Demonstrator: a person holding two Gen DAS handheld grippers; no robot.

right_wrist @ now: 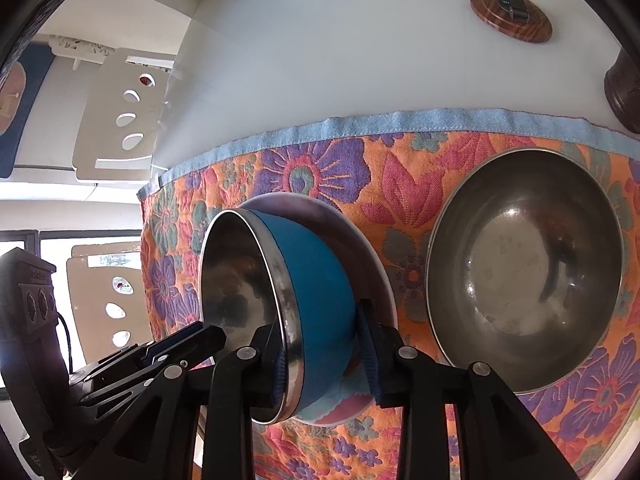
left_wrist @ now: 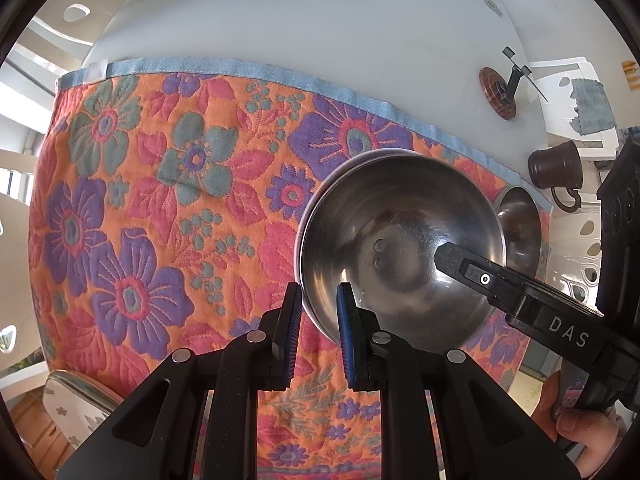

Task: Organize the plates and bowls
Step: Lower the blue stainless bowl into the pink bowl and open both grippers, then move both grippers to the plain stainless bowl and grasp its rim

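Pointing steeply down, our left gripper (left_wrist: 318, 312) pinched the blue-sided steel bowl's (left_wrist: 400, 248) rim; our right gripper (right_wrist: 320, 344) straddled it loosely, jaws parted.

Your floral plate (left_wrist: 76, 404) is cut off at the lower left edge; the dark cup (right_wrist: 624, 88) is cropped too.

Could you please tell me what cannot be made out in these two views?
Patterned plate, left wrist view: cut off by the lens edge, partly behind the left tool.
Second steel bowl, left wrist view: mostly hidden behind the held bowl.
Dish under the held bowl, right wrist view: mostly covered by it.
Brown mug, right wrist view: cut off at the right edge.
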